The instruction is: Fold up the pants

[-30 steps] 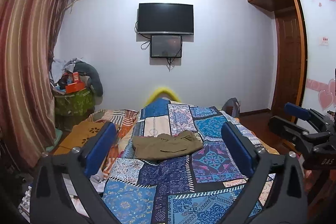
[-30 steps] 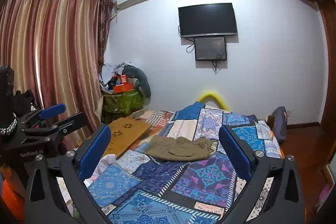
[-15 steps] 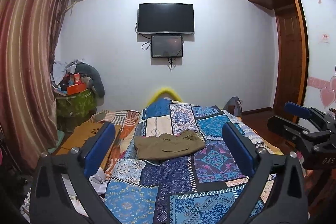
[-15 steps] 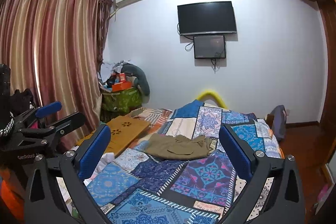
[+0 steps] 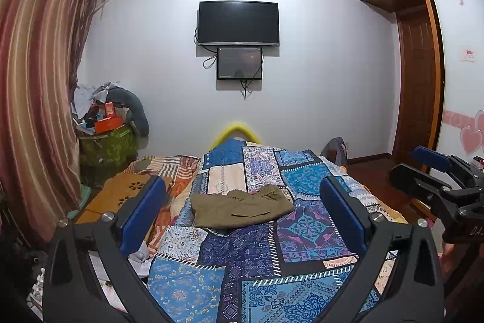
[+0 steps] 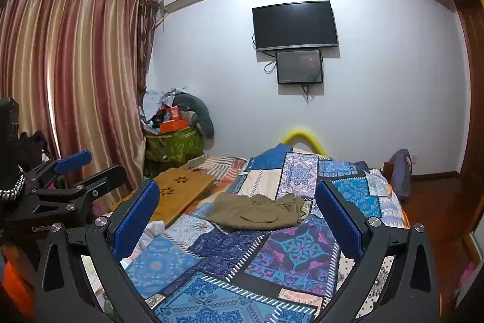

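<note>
Olive-brown pants (image 5: 242, 207) lie folded into a compact bundle on the blue patchwork bedspread (image 5: 251, 256), well ahead of both grippers; they also show in the right wrist view (image 6: 257, 211). My left gripper (image 5: 242, 211) is open and empty, held above the near part of the bed. My right gripper (image 6: 239, 220) is open and empty too. The right gripper shows at the right edge of the left wrist view (image 5: 438, 186); the left gripper shows at the left edge of the right wrist view (image 6: 69, 186).
A wooden lap tray (image 6: 178, 189) lies on the bed's left side. A cluttered green box (image 5: 106, 144) stands by the striped curtain (image 5: 33, 99). A TV (image 5: 238, 23) hangs on the far wall. A wooden door (image 5: 419, 87) and floor are to the right.
Both views have shifted slightly; the pants and the bed sit a little differently in frame. The pants lie still and both grippers stay open.
</note>
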A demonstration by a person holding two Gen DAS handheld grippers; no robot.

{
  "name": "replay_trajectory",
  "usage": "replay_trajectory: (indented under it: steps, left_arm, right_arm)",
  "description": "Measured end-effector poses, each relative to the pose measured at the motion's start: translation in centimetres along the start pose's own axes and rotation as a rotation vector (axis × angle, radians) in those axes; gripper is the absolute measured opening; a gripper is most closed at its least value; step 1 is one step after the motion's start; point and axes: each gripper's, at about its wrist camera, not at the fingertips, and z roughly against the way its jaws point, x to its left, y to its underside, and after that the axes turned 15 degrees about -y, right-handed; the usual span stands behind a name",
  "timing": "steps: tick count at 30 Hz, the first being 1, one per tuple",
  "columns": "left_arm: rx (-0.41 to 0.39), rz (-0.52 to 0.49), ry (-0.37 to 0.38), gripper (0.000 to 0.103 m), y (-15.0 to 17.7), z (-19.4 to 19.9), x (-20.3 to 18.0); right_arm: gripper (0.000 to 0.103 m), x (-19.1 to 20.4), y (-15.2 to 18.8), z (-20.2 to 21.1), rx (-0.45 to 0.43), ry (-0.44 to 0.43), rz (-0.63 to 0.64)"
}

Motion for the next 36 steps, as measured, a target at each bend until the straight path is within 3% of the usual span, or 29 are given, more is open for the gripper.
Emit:
replay_trajectory:
  steps: [36]
  left_arm:
    - [0.015, 0.002, 0.021, 0.103, 0.59, -0.57, -0.54]
  right_arm:
    - [0.103, 0.2, 0.05, 0.48, -0.005, 0.002, -0.005]
